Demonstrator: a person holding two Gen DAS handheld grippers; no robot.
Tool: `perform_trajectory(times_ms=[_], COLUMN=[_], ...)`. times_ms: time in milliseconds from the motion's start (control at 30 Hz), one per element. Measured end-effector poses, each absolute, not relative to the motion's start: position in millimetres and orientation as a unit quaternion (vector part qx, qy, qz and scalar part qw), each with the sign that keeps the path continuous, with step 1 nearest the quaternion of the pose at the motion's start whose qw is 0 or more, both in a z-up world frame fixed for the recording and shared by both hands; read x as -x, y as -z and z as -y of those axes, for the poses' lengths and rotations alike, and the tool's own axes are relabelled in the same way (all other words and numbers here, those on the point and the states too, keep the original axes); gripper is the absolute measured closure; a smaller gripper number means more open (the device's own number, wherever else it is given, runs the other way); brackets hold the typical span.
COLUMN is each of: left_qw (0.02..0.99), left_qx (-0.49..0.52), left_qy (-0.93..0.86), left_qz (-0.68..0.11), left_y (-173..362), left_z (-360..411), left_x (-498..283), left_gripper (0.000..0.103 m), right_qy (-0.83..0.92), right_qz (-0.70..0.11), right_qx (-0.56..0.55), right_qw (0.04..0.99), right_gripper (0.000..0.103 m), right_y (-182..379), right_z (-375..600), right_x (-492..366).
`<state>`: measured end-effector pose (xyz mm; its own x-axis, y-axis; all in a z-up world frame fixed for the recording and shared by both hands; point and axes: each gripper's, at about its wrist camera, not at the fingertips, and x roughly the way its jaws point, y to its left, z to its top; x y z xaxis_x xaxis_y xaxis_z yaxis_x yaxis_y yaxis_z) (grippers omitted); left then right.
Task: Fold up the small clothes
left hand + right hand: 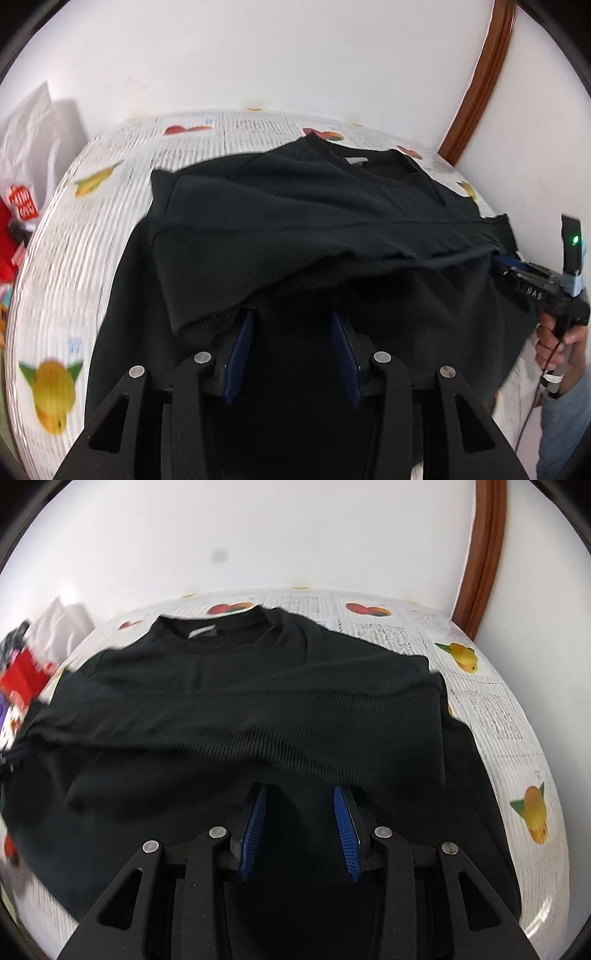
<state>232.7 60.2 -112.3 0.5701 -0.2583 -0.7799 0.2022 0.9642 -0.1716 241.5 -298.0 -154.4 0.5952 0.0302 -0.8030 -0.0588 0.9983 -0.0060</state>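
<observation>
The black sweater (pixel 295 229) lies on the bench (pixel 74 258), filling the frame centre, long axis left-right. Left tongs (pixel 293 354) and right tongs (pixel 301 830) stand spread, empty, at its folded lower hem, equally near.

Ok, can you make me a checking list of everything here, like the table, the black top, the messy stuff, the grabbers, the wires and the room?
Surface: table under a fruit-print newspaper cover.
Job's things: black top lies flat, bottom part folded up toward the collar.
Clutter: red-and-white packaging at the left table edge.
Grippers: left gripper and right gripper both open, nothing between the pads.
Cables: thin black cable hangs below the right hand.
Surroundings: white wall, brown wooden frame.
</observation>
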Motion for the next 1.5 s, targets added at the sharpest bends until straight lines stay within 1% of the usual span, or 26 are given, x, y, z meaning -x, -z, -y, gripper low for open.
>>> perform_trajectory(times_ms=[133,200,367,500,633,767,933,967,1000,1033,1067,1133,1233,1333,1367,1433,1500], left_qw=[0.894,0.896,0.903,0.905,0.908,0.897,0.891,0.891,0.891,0.893,0.896,0.913,0.929,0.934,0.932,0.922,0.916], left_qx=[0.033,0.037,0.033,0.039,0.02,-0.005,-0.021,-0.021,-0.027,-0.03,-0.029,-0.023,0.001,0.025,0.026,0.038,0.044], left_qy=[0.114,0.109,0.085,0.081,0.069,0.085,0.08,0.077,0.064,0.062,0.063,0.058,0.053,0.042,0.032,0.013,0.02], left_qz=[-0.432,-0.428,-0.42,-0.416,-0.414,-0.434,-0.446,-0.448,-0.448,-0.445,-0.439,-0.404,-0.366,-0.355,-0.36,-0.385,-0.399], left_y=[106,102,96,90,91,102,112,113,114,112,109,94,75,68,69,81,93], left_z=[-59,-62,-80,-101,-115,-110,-106,-106,-105,-104,-104,-104,-106,-106,-105,-107,-105], left_x=[-261,-275,-300,-302,-302,-310,-317,-318,-318,-316,-314,-304,-297,-306,-312,-329,-336], left_gripper=[0.062,0.064,0.065,0.065,0.065,0.064,0.065,0.075,0.084,0.091,0.093,0.093,0.093,0.093,0.093,0.093,0.093], right_qy=[-0.017,-0.017,-0.008,-0.002,0.004,-0.02,-0.027,-0.028,-0.029,-0.034,-0.034,-0.041,-0.061,-0.06,-0.042,0.025,0.02], right_qz=[-0.45,-0.448,-0.425,-0.421,-0.431,-0.451,-0.454,-0.456,-0.457,-0.455,-0.447,-0.423,-0.354,-0.321,-0.318,-0.339,-0.369], right_qx=[-0.021,-0.032,-0.017,-0.009,0.01,0.013,0.028,0.03,0.033,0.035,0.041,0.046,0.006,-0.043,-0.044,-0.031,-0.064], right_qw=[0.893,0.893,0.905,0.907,0.902,0.892,0.89,0.889,0.888,0.889,0.893,0.904,0.933,0.944,0.946,0.94,0.927], right_gripper=[0.065,0.068,0.068,0.065,0.062,0.059,0.06,0.066,0.077,0.083,0.091,0.093,0.093,0.095,0.103,0.103,0.103], right_y=[151,145,130,128,134,145,152,154,156,155,152,142,110,94,94,105,121], right_z=[306,311,324,343,358,362,356,355,354,352,351,351,371,395,401,412,425], right_x=[-278,-294,-322,-326,-335,-351,-365,-366,-367,-366,-363,-354,-331,-325,-327,-342,-355])
